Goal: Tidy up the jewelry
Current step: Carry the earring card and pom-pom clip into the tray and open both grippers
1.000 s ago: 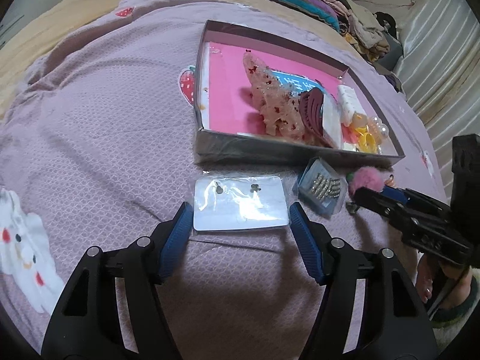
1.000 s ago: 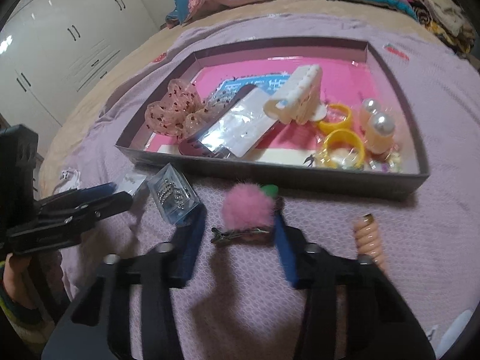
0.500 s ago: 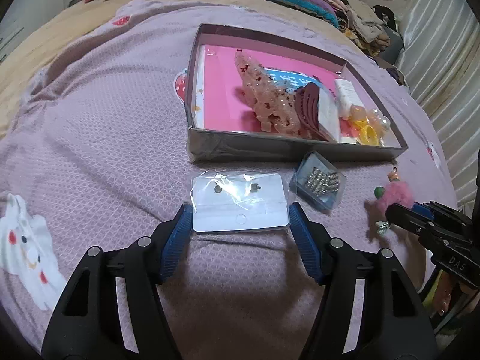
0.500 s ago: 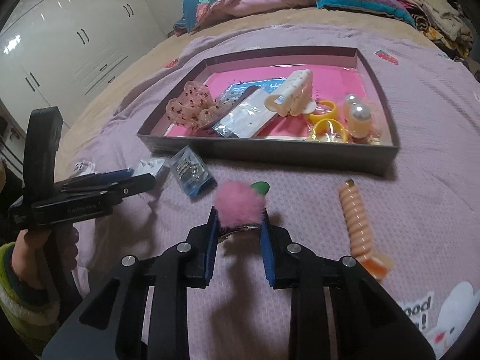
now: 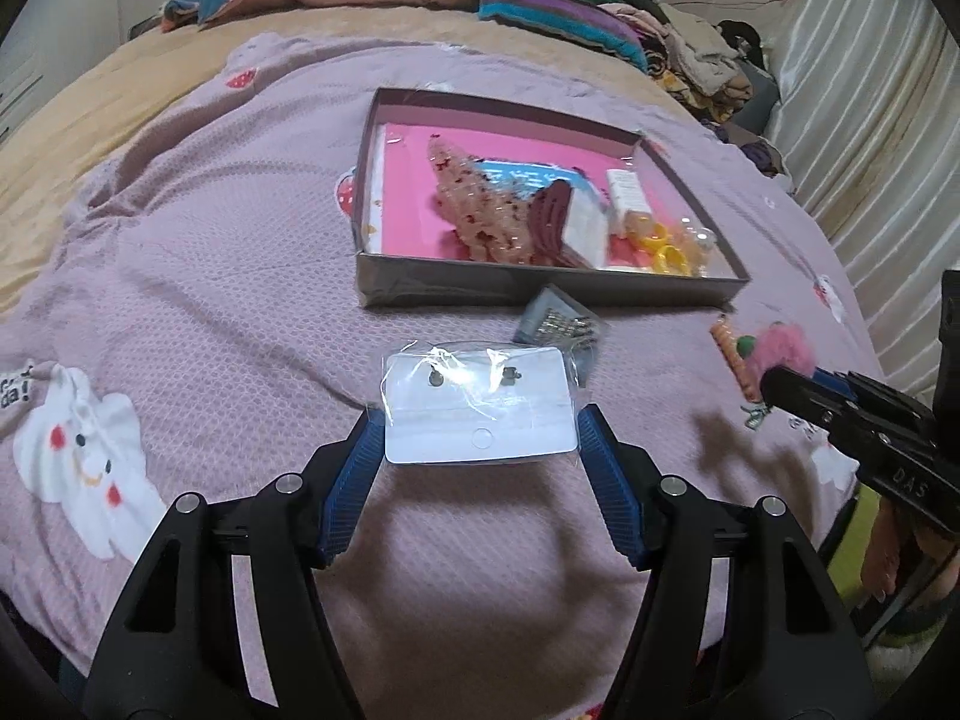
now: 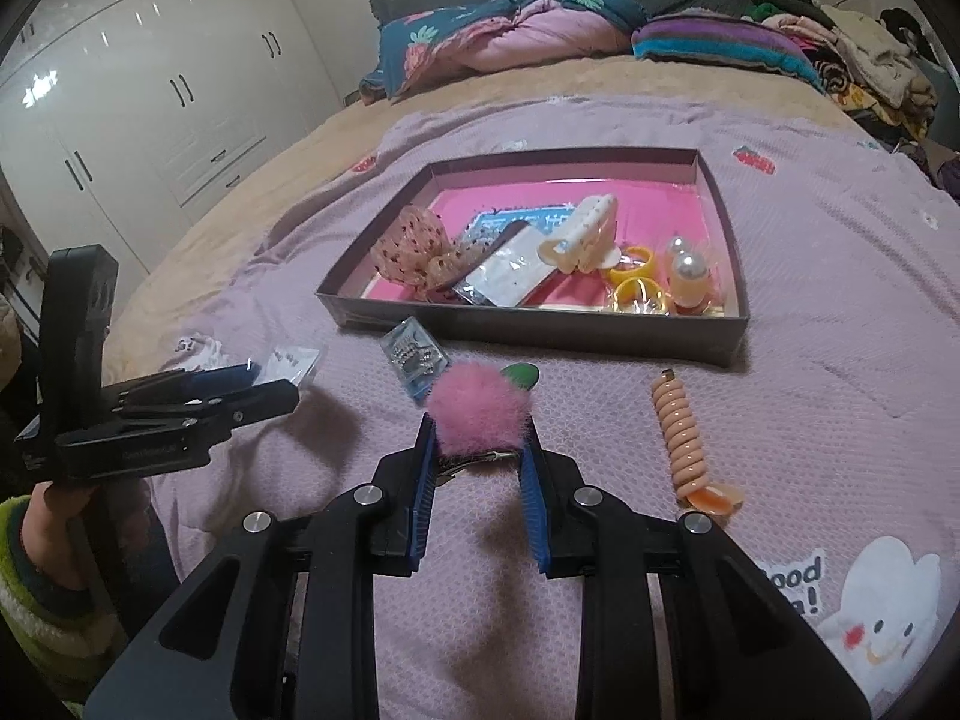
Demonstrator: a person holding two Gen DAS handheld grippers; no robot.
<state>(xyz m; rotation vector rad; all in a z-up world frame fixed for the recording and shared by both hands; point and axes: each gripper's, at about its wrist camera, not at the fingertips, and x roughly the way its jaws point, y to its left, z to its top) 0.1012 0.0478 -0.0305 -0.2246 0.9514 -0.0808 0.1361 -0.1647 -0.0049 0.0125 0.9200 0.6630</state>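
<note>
My left gripper (image 5: pixel 479 420) is shut on a white earring card in a clear bag (image 5: pixel 477 405) and holds it above the purple bedspread. My right gripper (image 6: pixel 477 438) is shut on a pink pompom hair clip (image 6: pixel 480 414), lifted off the bed. A dark box with a pink floor (image 5: pixel 540 291) lies ahead and holds a spotted scrunchie (image 6: pixel 411 249), a cream claw clip (image 6: pixel 585 231), yellow rings (image 6: pixel 636 276) and pearl pieces (image 6: pixel 690 276). A small bag of metal clips (image 6: pixel 414 357) and a peach spiral hair tie (image 6: pixel 684 432) lie in front of the box.
The purple blanket with cartoon prints (image 5: pixel 180 300) covers the bed. Folded quilts and clothes (image 6: pixel 540 30) are piled at the far end. White wardrobes (image 6: pixel 150 108) stand to the left and a curtain (image 5: pixel 870 120) hangs to the right.
Both grippers have risen and pulled back from the box. The left one has lifted the earring card off the bed, and the right one has closed on the pompom clip and lifted it.
</note>
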